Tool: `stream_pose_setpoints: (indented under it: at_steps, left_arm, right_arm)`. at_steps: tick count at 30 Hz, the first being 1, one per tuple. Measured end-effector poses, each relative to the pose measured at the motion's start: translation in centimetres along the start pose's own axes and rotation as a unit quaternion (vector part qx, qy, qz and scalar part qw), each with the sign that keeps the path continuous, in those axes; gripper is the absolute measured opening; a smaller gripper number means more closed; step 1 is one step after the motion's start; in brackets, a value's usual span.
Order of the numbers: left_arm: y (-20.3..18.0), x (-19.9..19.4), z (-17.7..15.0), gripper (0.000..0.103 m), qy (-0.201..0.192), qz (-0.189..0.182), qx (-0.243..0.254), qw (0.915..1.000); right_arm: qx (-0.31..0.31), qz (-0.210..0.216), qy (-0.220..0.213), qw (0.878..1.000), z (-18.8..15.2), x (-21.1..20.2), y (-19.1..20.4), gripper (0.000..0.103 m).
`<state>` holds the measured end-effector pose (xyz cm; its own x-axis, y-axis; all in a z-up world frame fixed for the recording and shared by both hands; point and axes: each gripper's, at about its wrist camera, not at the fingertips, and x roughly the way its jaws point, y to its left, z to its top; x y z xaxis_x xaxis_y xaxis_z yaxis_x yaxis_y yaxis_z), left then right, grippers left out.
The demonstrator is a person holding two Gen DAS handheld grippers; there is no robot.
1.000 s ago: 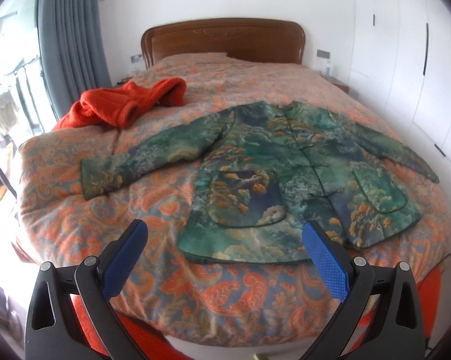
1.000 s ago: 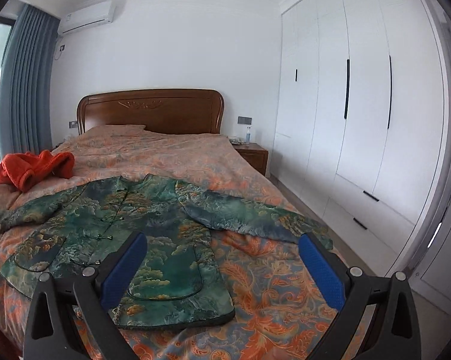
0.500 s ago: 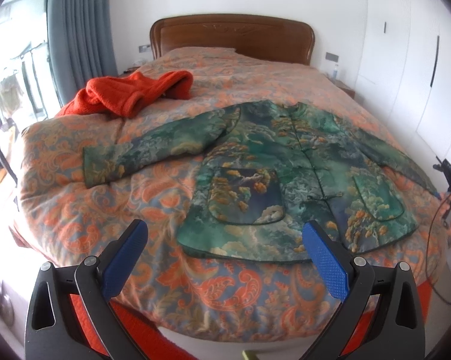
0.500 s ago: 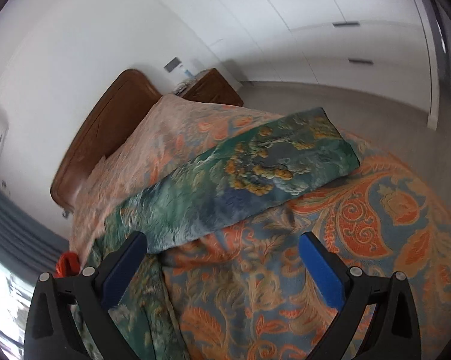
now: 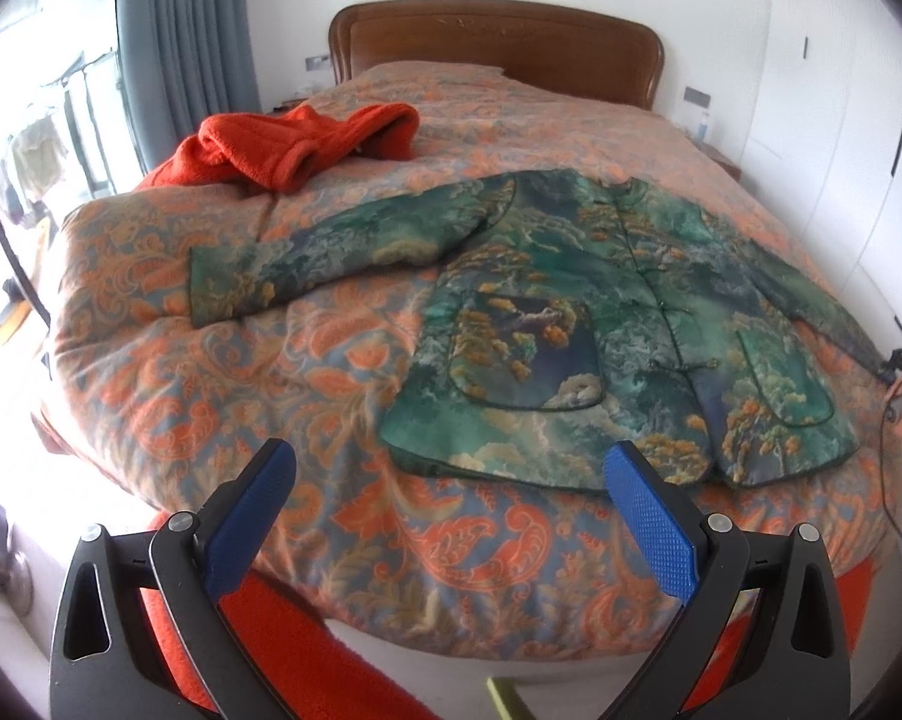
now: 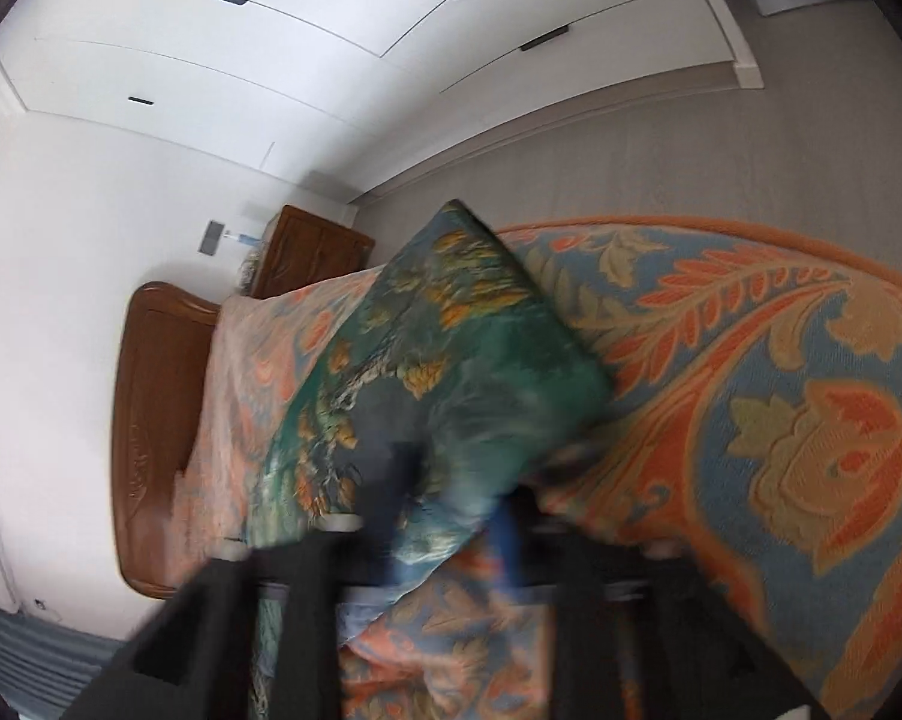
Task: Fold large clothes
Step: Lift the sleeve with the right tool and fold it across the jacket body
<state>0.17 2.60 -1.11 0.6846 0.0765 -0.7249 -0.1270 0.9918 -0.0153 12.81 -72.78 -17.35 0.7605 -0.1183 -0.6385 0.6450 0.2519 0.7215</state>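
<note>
One green jacket [image 5: 601, 312], spread flat across the bed [image 5: 211, 360]. Right gripper [image 6: 451, 516]: jaws just closed, pinching the sleeve cuff [image 6: 469, 372] near the bed's edge. Left gripper [image 5: 451, 516]: spread, empty, off the bed's foot. Advice: carry cuff low across the jacket's front; avoid snagging the quilt.
</note>
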Motion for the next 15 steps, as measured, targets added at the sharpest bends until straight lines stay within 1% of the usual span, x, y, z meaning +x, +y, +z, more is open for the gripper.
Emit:
stream_pose_setpoints:
  at_steps: [1, 2, 3, 4, 5, 6, 7, 8, 11, 12, 14, 15]
  left_arm:
    - [0.0, 0.1, -0.1, 0.103, 0.001, 0.002, 0.001, 1.0]
    - [-0.1, 0.2, -0.2, 0.103, 0.002, 0.002, 0.001, 1.0]
    - [-0.1, 0.4, -0.2, 0.103, 0.004, 0.002, 0.002, 1.0]
    - [-0.2, 0.7, -0.3, 0.103, 0.008, 0.001, 0.003, 1.0]
    - [-0.4, 1.0, -0.3, 0.103, 0.011, -0.001, 0.003, 0.9999]
    - [-0.5, 1.4, -0.4, 0.103, 0.016, -0.003, 0.005, 0.9999]
    - [-0.9, 1.8, -0.4, 0.103, 0.02, -0.007, 0.007, 0.9997]
    - [-1.2, 2.0, -0.3, 0.102, 0.022, -0.011, 0.007, 0.9997]
    - [-2.0, 2.0, -0.1, 0.102, 0.016, -0.022, 0.006, 0.9996]
    - [-2.1, 1.9, 0.1, 0.102, 0.013, -0.025, 0.006, 0.9996]
    - [-2.4, 1.6, 0.2, 0.102, 0.006, -0.028, 0.009, 0.9995]
    - [-2.5, 1.5, 0.3, 0.102, 0.003, -0.028, 0.011, 0.9996]
  right_arm:
    - [-0.025, -0.004, -0.013, 1.0, -0.1, -0.4, 0.9, 0.01]
    - [-0.073, -0.01, -0.034, 0.997, -0.6, -1.1, 2.6, 0.009]
    - [-0.126, -0.019, -0.054, 0.99, -1.1, -1.8, 4.4, 0.009]
    - [-0.183, -0.028, -0.07, 0.98, -1.9, -2.6, 6.3, 0.009]
    - [-0.239, -0.029, -0.081, 0.967, -3.1, -3.4, 8.6, 0.009]
    - [-0.274, -0.022, -0.084, 0.958, -4.0, -4.0, 10.4, 0.008]
    - [-0.312, -0.01, -0.084, 0.946, -5.5, -4.8, 12.2, 0.008]
    - [-0.355, 0.007, -0.085, 0.931, -7.6, -5.7, 14.5, 0.008]
    - [-0.439, 0.052, -0.081, 0.893, -13.2, -7.7, 19.0, 0.008]
    - [-0.466, 0.071, -0.076, 0.879, -15.6, -8.1, 20.4, 0.008]
    - [-0.507, 0.102, -0.059, 0.854, -19.9, -8.2, 22.5, 0.008]
    - [-0.52, 0.113, -0.045, 0.845, -22.0, -8.2, 23.0, 0.008]
